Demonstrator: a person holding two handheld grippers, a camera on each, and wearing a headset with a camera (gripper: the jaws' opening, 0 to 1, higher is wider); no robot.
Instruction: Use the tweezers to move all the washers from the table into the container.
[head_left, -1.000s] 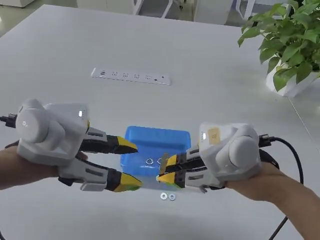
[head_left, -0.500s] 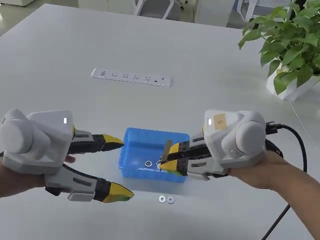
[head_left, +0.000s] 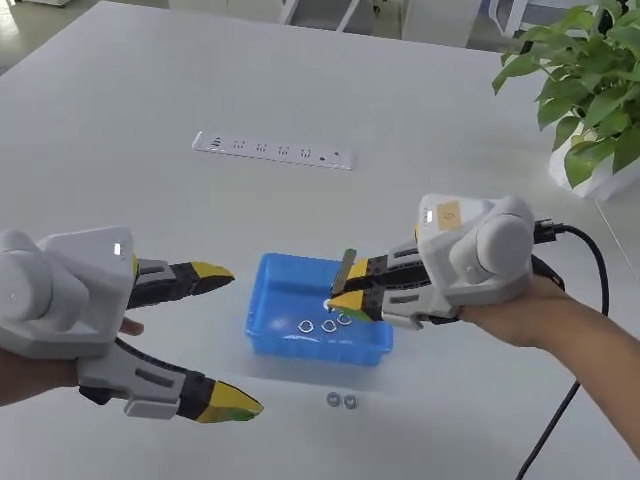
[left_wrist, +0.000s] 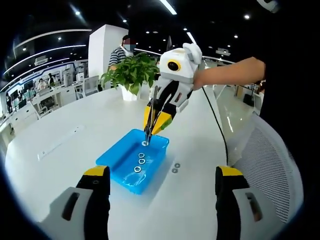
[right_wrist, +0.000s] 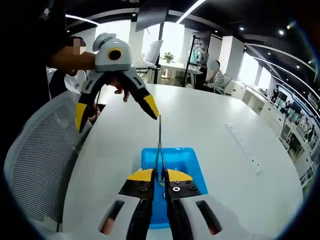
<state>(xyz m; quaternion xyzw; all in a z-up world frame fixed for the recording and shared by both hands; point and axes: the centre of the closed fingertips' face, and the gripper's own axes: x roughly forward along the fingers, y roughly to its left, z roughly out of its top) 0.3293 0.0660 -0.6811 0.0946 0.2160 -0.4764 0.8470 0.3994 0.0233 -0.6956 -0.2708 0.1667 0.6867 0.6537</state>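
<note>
The right gripper (head_left: 345, 293) is clamped shut on the tweezers (head_left: 345, 270), which point down into the blue container (head_left: 300, 268). Their tips sit just above its floor near the far wall, and a small pale ring (left_wrist: 145, 143), seemingly a washer, shows at the tips. Three washers (head_left: 327, 325) lie on the container floor, just in front of the tips. On the table (head_left: 450, 180), two more washers (head_left: 341, 400) lie touching each other just outside the container's near wall, below the right gripper. The left gripper (head_left: 238, 340) hangs left of the container, jaws spread wide and holding nothing.
</note>
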